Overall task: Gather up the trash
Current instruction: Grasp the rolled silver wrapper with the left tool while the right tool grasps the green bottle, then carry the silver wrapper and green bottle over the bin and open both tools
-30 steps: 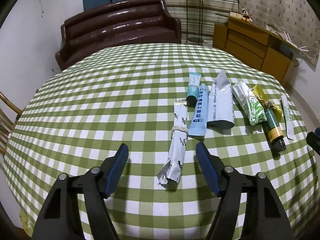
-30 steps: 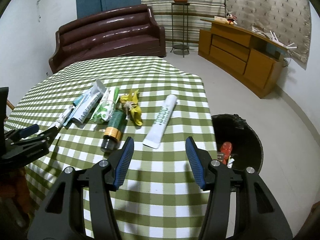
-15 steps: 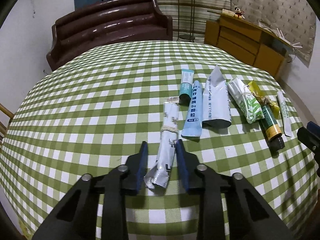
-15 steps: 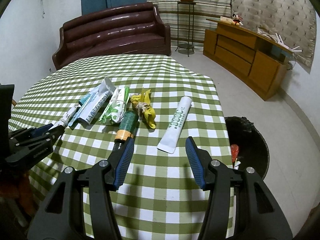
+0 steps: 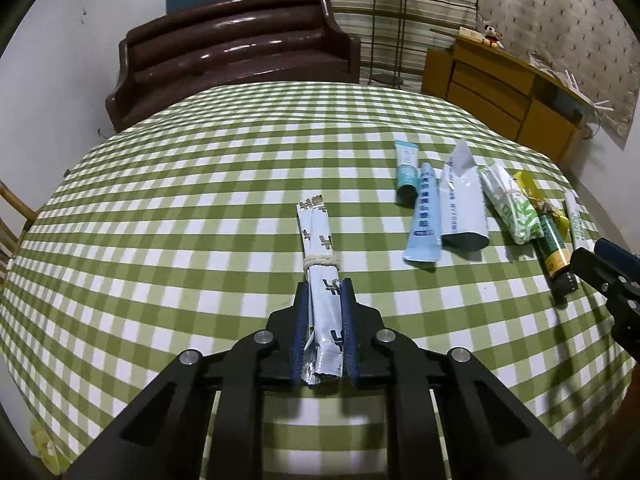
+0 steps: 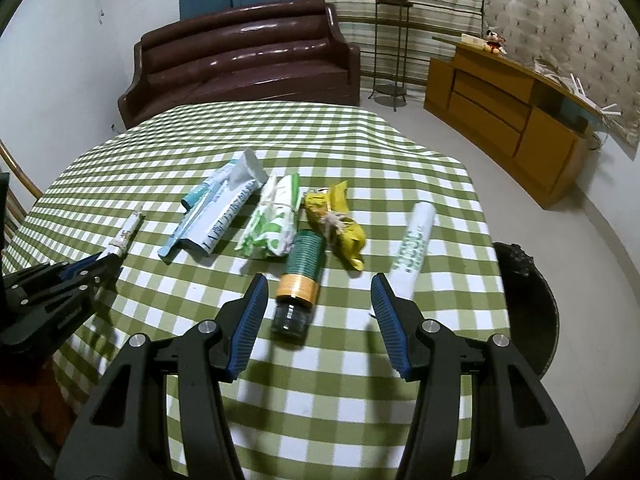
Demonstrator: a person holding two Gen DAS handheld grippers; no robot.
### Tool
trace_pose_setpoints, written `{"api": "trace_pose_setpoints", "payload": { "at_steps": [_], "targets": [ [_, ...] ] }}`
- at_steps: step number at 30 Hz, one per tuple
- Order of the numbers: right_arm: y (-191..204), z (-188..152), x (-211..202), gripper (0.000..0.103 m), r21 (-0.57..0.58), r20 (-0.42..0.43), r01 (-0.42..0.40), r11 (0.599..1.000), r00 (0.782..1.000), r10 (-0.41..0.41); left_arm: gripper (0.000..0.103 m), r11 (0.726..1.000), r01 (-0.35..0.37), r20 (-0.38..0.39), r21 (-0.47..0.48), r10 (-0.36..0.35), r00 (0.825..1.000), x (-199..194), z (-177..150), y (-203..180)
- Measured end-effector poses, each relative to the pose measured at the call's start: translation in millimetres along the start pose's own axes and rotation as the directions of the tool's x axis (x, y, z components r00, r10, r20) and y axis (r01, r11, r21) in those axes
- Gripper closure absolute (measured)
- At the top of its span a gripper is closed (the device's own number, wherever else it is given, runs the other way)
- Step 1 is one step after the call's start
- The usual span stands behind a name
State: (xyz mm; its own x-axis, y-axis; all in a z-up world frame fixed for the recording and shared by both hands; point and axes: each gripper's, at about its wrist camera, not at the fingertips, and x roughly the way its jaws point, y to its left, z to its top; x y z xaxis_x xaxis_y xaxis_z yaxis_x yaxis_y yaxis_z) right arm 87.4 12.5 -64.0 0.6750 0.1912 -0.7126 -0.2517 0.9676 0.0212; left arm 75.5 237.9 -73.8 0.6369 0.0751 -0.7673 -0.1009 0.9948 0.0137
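Note:
A rolled silver-grey wrapper (image 5: 316, 232) tied with string lies on the green checked tablecloth (image 5: 180, 220). My left gripper (image 5: 325, 292) is closing on its near end, and the blue pads press both sides. From the right wrist view the same wrapper (image 6: 124, 236) pokes out of the left gripper (image 6: 96, 264) at the table's left. My right gripper (image 6: 319, 284) stands open above the cloth. A dark green bottle (image 6: 304, 264) with an orange band lies just beyond its fingertips. A white tube (image 6: 414, 240) lies to the right of the bottle.
More trash lies in a row: a yellow wrapper (image 6: 336, 220), a green-and-white packet (image 6: 274, 220), and pale blue pouches (image 6: 224, 208). A black bin (image 6: 528, 304) stands on the floor by the table's right edge. A brown sofa (image 6: 248, 56) and a wooden cabinet (image 6: 500, 112) stand behind.
The left gripper's jaws have come together onto the rolled wrapper's near end and moved forward over it. The right gripper has shifted left, from the white tube towards the green bottle.

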Motion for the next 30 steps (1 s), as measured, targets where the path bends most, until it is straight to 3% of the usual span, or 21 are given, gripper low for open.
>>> {"api": "trace_pose_setpoints", "payload": {
  "at_steps": [11, 16, 30],
  "targets": [
    [8, 4, 24, 0.061, 0.004, -0.066, 0.011, 1.0, 0.998, -0.011, 0.086, 0.999, -0.044, 0.03, -0.002, 0.044, 0.999, -7, -4, 11],
    [7, 6, 31, 0.079, 0.008, -0.097, 0.0, 1.0, 0.995, 0.001, 0.086, 0.999, -0.046, 0.03, -0.009, 0.046, 0.998, -8, -3, 13],
    [-9, -3, -3, 0.079, 0.003, -0.001, 0.022, 1.0, 1.0, -0.022, 0.086, 1.0, -0.013, 0.061, 0.0, 0.013, 0.998, -24, -3, -6]
  ]
}}
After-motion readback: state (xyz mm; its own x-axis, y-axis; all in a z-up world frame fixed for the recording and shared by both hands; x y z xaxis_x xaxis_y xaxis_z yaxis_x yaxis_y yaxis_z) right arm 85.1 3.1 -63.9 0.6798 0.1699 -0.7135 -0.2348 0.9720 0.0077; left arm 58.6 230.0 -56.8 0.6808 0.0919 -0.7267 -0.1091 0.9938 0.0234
